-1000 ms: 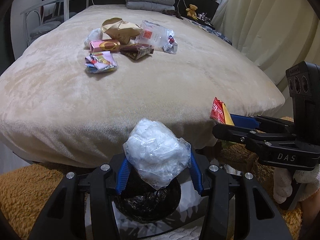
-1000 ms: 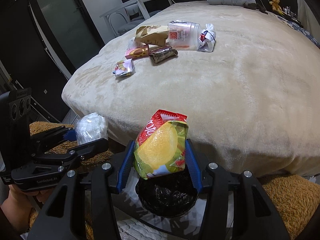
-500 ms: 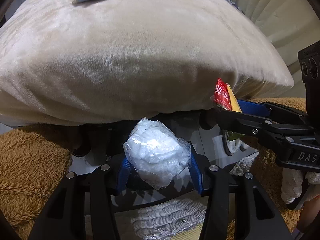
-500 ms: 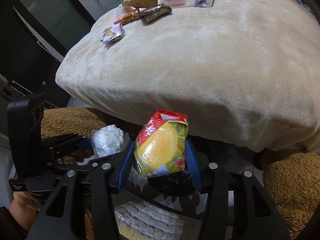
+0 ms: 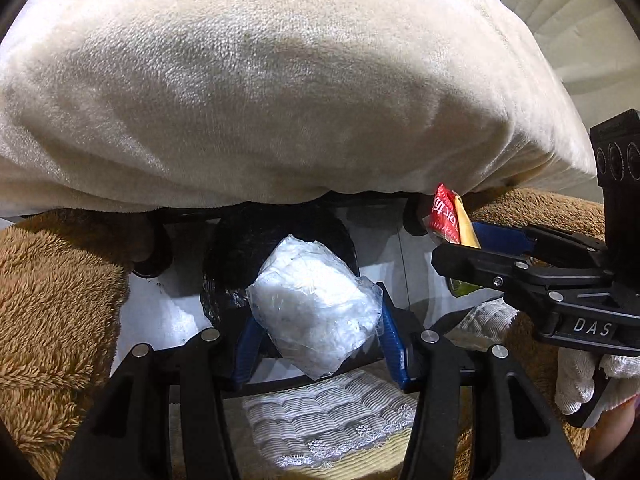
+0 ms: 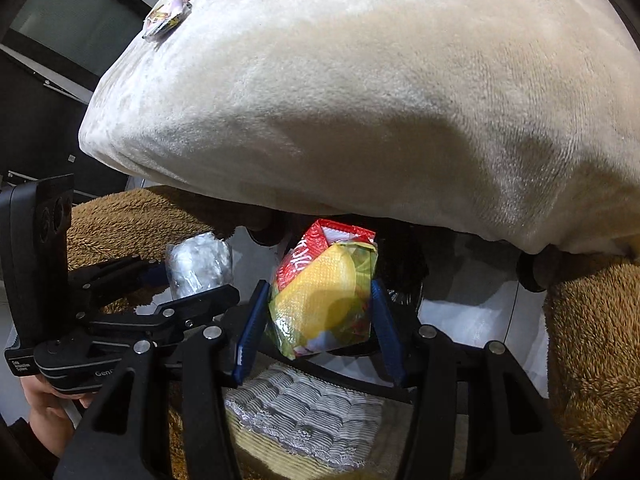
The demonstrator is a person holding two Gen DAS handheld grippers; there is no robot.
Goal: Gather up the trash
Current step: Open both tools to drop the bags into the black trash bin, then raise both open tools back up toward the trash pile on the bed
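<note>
Left wrist view shows the left gripper (image 5: 316, 320) pinching a clear plastic bag (image 5: 314, 304) stuffed with white crumpled film; its jaws are opening, though the bag is between the blue pads and in contact with them. It hangs just above a black-lined bin (image 5: 276, 248) on the floor below the bed's near edge. On the right, the right gripper (image 6: 316, 312) clamps a red and yellow snack packet (image 6: 324, 300) between narrowly parted pads, near the same bin.

Both pieces look very light, soft and crushable; the glossy film is probably slippery, so a squeeze across the bulging middle seems the safest hold, and neither should break if dropped.

More wrappers (image 6: 168, 20) lie well apart on the far left of the bed (image 6: 360, 100), which wears a plush cream cover. A shaggy brown rug (image 5: 52, 320) spreads over a pale shiny floor (image 5: 160, 320); a dark glass door (image 6: 60, 20) stands far left.
</note>
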